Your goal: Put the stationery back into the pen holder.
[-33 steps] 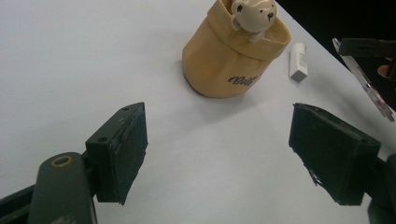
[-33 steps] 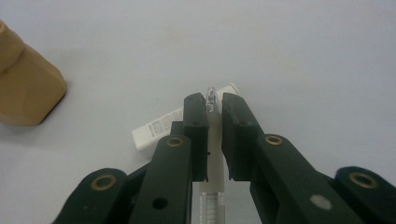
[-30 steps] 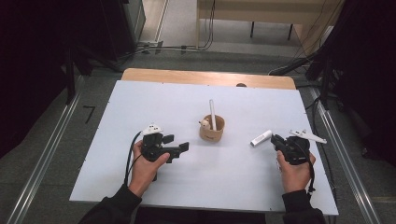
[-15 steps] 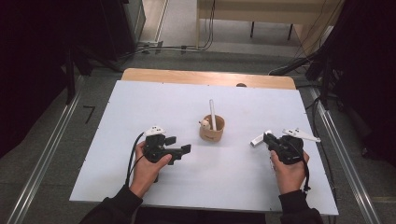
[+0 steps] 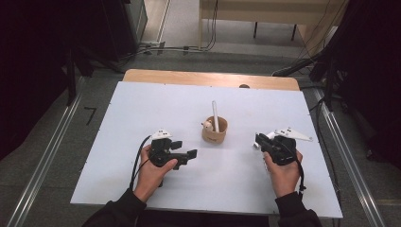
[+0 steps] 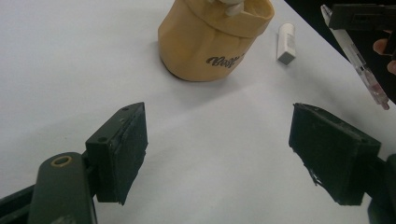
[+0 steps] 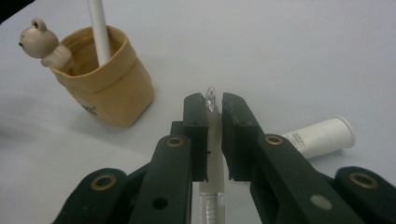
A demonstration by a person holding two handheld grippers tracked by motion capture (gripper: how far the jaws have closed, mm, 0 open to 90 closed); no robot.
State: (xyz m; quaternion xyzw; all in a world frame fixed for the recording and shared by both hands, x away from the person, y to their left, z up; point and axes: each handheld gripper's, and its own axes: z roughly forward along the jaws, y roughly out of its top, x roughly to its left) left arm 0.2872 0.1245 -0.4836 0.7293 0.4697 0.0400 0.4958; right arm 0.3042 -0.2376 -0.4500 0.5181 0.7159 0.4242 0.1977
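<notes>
light: dim, soft | table [image 5: 142, 118] pale against dark surroundings | shadows: faint | focus: slightly soft, grainy

Plenty of bare table [image 6: 70, 60] ahead of the left gripper [image 6: 217, 154], nothing between its wide-apart jaws. Further out past the fingertips sits the tan pouch [image 6: 212, 39], with a white cap [image 6: 286, 43] lying just off to its side.
</notes>
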